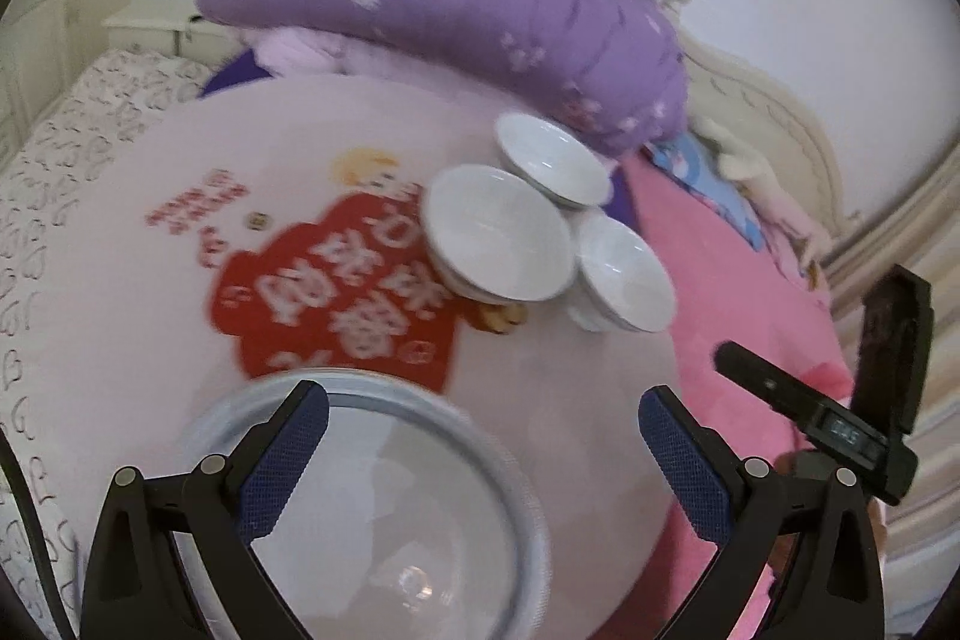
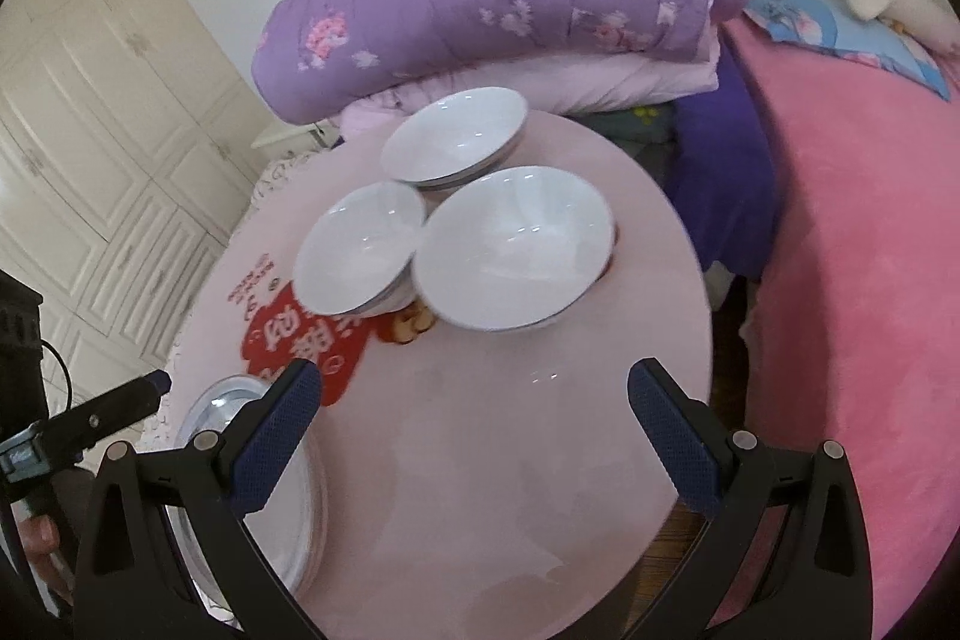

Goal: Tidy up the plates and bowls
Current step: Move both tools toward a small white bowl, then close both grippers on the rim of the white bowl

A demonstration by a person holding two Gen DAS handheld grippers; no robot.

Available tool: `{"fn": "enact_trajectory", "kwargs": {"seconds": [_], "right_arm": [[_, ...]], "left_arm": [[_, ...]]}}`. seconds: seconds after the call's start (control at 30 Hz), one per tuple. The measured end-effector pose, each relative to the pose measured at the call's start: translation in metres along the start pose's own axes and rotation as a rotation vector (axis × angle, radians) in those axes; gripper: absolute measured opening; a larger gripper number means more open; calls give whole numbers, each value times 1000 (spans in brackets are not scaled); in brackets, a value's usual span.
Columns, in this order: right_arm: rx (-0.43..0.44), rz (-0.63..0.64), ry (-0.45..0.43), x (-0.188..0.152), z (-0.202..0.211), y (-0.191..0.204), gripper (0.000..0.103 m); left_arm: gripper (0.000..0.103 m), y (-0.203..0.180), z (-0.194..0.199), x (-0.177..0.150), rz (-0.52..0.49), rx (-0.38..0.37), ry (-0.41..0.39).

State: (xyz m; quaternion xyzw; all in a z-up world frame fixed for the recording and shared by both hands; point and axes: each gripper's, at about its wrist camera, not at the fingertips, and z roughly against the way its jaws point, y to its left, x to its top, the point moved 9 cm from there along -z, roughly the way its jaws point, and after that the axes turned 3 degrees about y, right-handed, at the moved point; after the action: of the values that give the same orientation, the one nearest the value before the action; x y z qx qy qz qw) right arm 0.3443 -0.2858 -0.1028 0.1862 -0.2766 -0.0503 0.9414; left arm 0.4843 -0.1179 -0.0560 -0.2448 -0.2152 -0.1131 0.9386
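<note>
Here, left wrist view: left gripper [image 1: 483,418] wide open above the plate [image 1: 384,508], a grey-rimmed plate near the table's [image 1: 570,370] front edge. Right wrist view: right gripper [image 2: 474,400] wide open, empty; three white bowls [image 2: 516,244] clustered beyond on the table, plate beside its left finger.

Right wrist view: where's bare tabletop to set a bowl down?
Free: the pink table between the open right gripper and the three white bowls. Crowded: the bowl cluster at the far side, and the plate at the near left edge.
</note>
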Motion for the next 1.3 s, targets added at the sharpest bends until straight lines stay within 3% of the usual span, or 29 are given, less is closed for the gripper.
{"fn": "enact_trajectory", "kwargs": {"seconds": [0.43,0.73,0.87,1.07,1.3], "right_arm": [[-4,54,82,48,-25,-49,103],[41,69,172,62,-60,-65,96],[45,72,191,68,-72,-68,91],[41,69,227,72,-89,-71,66],[35,93,270,66,-106,-64,22]], "left_arm": [[100,-60,-91,28,64,16,71],[85,-76,-157,36,155,41,129],[83,-81,-176,43,167,56,122],[61,-73,-207,48,224,78,134],[33,-69,-226,60,263,44,135]]}}
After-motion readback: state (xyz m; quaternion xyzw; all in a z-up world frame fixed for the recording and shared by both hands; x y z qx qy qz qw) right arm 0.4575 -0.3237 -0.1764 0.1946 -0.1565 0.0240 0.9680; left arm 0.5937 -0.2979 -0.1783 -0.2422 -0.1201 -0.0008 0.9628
